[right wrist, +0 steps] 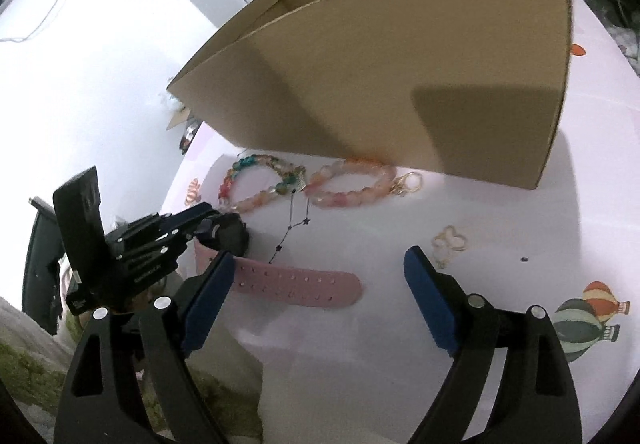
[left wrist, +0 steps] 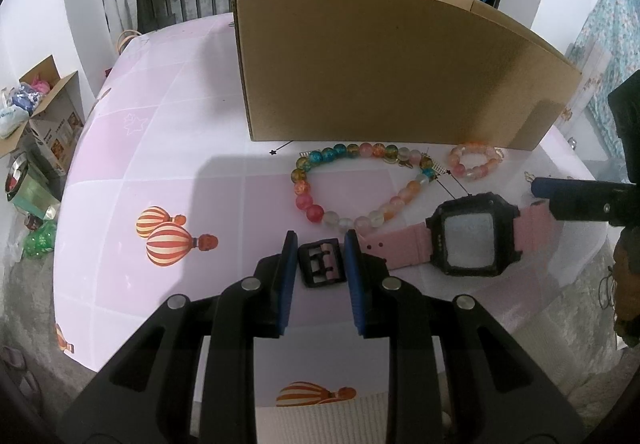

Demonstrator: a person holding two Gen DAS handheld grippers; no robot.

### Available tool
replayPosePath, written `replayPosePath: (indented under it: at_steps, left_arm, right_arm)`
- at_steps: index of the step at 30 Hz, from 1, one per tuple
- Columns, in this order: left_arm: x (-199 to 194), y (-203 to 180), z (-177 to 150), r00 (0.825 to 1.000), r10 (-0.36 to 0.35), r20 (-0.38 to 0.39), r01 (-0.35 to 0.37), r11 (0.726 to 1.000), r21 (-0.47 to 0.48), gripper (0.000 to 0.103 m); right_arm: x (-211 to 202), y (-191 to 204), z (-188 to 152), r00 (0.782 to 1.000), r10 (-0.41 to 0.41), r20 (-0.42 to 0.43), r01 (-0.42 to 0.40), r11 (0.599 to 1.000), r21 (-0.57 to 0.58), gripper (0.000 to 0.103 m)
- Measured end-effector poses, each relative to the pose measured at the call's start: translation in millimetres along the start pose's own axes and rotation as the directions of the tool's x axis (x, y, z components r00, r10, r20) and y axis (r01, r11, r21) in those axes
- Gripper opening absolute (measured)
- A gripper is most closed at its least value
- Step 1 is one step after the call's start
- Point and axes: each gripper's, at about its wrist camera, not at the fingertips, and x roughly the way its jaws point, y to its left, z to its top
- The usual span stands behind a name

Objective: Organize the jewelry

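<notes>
A pink-strapped watch (left wrist: 466, 240) with a black square face lies flat on the pink tablecloth. My left gripper (left wrist: 322, 244) has its blue pads on either side of the watch's black buckle (left wrist: 323, 264), closed on it. A large multicoloured bead bracelet (left wrist: 360, 183) and a small pink bead bracelet (left wrist: 474, 159) lie in front of an open cardboard box (left wrist: 380, 63). In the right wrist view my right gripper (right wrist: 320, 264) is open over the watch's pink strap end (right wrist: 300, 286). Both bracelets (right wrist: 264, 183) (right wrist: 352, 183) lie beyond, below the box (right wrist: 400, 83).
A gold clasp (right wrist: 408, 183) lies beside the small bracelet and a thin gold ring charm (right wrist: 450, 242) sits on the cloth. The round table's edge (left wrist: 68, 284) drops off at left, with a box of clutter (left wrist: 44, 115) on the floor.
</notes>
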Motion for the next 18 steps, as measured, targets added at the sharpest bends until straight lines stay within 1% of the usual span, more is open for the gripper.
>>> replayPosePath:
  at_steps: [5,9,10,13,14,15,16,17,18]
  left_arm:
    - [0.1,-0.5,-0.2,1.0,0.0,0.001,0.0,1.0,0.0,0.022]
    - [0.1,-0.5,0.0,1.0,0.001,0.001,-0.001,1.0,0.0,0.023]
    - [0.1,-0.7,-0.1,1.0,0.001,0.001,-0.001,1.0,0.001,0.022]
    - [-0.1,-0.3,-0.5,1.0,0.001,0.002,-0.001,1.0,0.001,0.023]
    - [-0.2,-0.1,-0.5,1.0,0.002,0.003,-0.002,1.0,0.002,0.023]
    - [-0.2,-0.3,-0.5,1.0,0.002,0.002,-0.002,1.0,0.002,0.023]
    - [-0.2,0.0,-0.7,1.0,0.001,0.002,-0.001,1.0,0.002,0.023]
    - [-0.3,0.1,-1.0,1.0,0.0,0.003,0.0,1.0,0.002,0.023]
    - [-0.5,0.2,-1.2,1.0,0.0,0.004,0.0,1.0,0.002,0.023]
  right_arm:
    - [-6.7,14.3,-2.7,0.999,-0.036,0.006,0.037,0.994,-0.103,0.084]
    - [-1.6,24.9,-6.3,0.999,-0.048,-0.007,0.046,0.985,-0.164,0.084]
    - [-0.4,27.4,-7.0,0.998,-0.06,-0.004,0.059,0.982,-0.18,0.084]
    - [3.5,33.2,-8.6,0.994,-0.112,0.007,0.111,0.965,-0.238,0.084]
    - [7.0,35.8,-8.4,0.989,-0.147,0.012,0.145,0.955,-0.26,0.084]
    - [10.7,38.3,-9.0,0.986,-0.165,0.013,0.162,0.947,-0.278,0.084]
    - [12.9,41.3,-9.4,0.982,-0.187,0.016,0.183,0.936,-0.301,0.084]
    - [16.6,46.0,-10.2,0.973,-0.231,0.028,0.227,0.914,-0.336,0.084]
    - [18.9,48.5,-11.2,0.966,-0.255,0.033,0.249,0.899,-0.361,0.079]
